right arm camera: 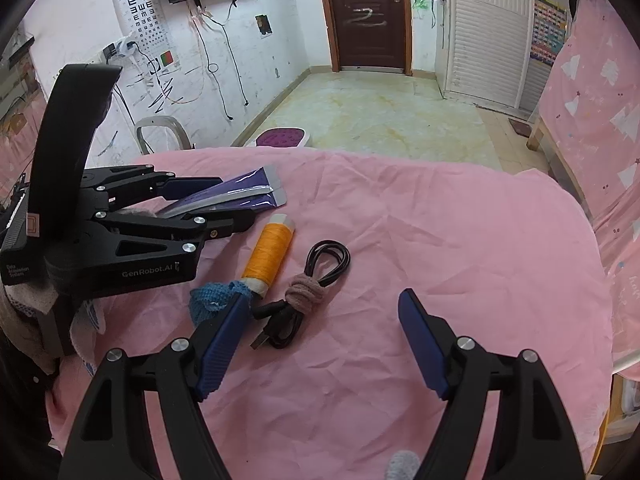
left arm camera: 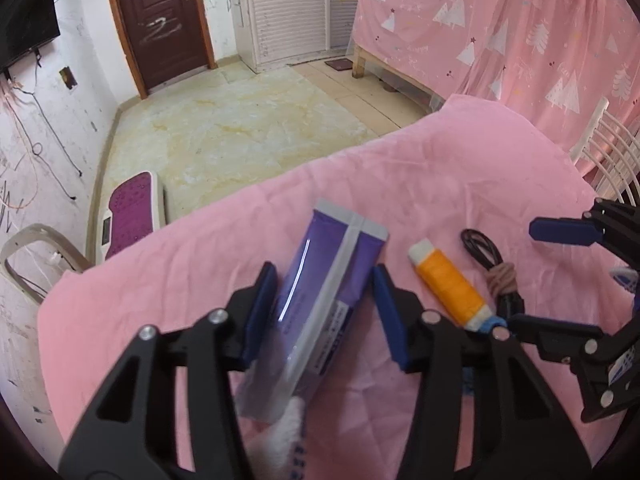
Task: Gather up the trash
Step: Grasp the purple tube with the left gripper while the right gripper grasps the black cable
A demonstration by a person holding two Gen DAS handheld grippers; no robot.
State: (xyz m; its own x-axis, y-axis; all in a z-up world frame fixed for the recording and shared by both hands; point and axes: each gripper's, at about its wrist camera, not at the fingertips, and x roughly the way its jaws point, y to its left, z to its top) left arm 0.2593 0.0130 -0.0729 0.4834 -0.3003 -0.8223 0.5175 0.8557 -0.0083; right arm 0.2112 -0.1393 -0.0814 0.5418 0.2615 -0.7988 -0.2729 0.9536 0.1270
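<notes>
A purple foil wrapper [left arm camera: 320,280] lies on the pink cloth-covered table [left arm camera: 460,168]. My left gripper [left arm camera: 326,280] is open with its jaws on either side of the wrapper, not closed on it. From the right wrist view the wrapper [right arm camera: 236,196] sits between the left gripper's fingers [right arm camera: 192,186]. My right gripper [right arm camera: 322,312] is open and empty above the cloth, near a coiled black cable [right arm camera: 320,268]. An orange thread spool [left arm camera: 452,288] lies between the wrapper and the cable; it also shows in the right wrist view [right arm camera: 270,254].
A brown hair tie [right arm camera: 306,290] wraps the cable. A blue scrap [right arm camera: 212,300] lies at the spool's end. A white chair [left arm camera: 604,152] stands at the table's right. A purple footboard [left arm camera: 132,216] and a plastic chair [left arm camera: 36,256] stand on the floor beyond the table.
</notes>
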